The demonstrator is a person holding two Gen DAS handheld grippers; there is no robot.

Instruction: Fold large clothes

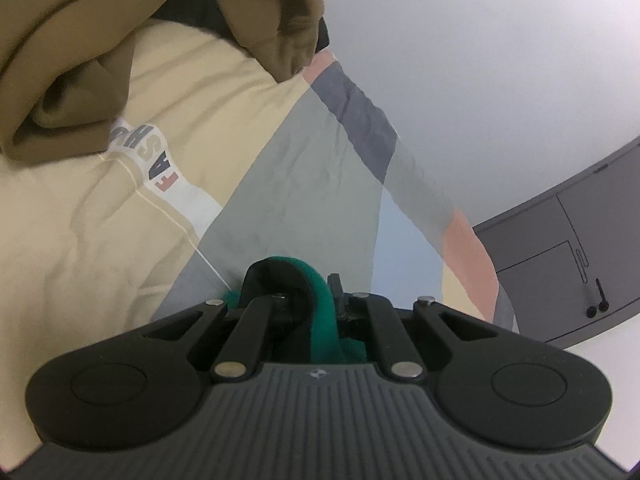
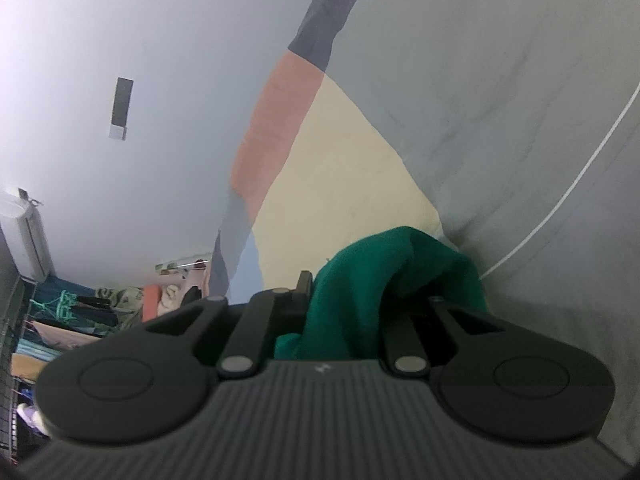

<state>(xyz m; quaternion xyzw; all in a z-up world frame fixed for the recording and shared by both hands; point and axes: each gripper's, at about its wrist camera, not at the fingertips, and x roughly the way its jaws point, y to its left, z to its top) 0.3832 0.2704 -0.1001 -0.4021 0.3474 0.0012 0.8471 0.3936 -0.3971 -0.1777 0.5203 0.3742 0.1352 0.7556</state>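
A green garment (image 1: 322, 320) with a dark inner side bunches up between the fingers of my left gripper (image 1: 298, 286), which is shut on it just above a patchwork bedspread (image 1: 280, 160). In the right wrist view another part of the same green garment (image 2: 380, 272) humps over my right gripper (image 2: 360, 292), also shut on the cloth. One black fingertip (image 2: 306, 280) shows to the left of the fabric; the other is hidden under it. Both grippers point down at the bedspread (image 2: 500, 120), close to its surface.
A crumpled brown garment (image 1: 60, 40) lies on the cream part of the bedspread at the upper left. A dark grey cabinet (image 1: 560, 248) stands beyond the bed's edge. The right wrist view shows a pale wall with a small panel (image 2: 121, 108), an air conditioner (image 2: 24, 232) and piled clothes (image 2: 120, 304).
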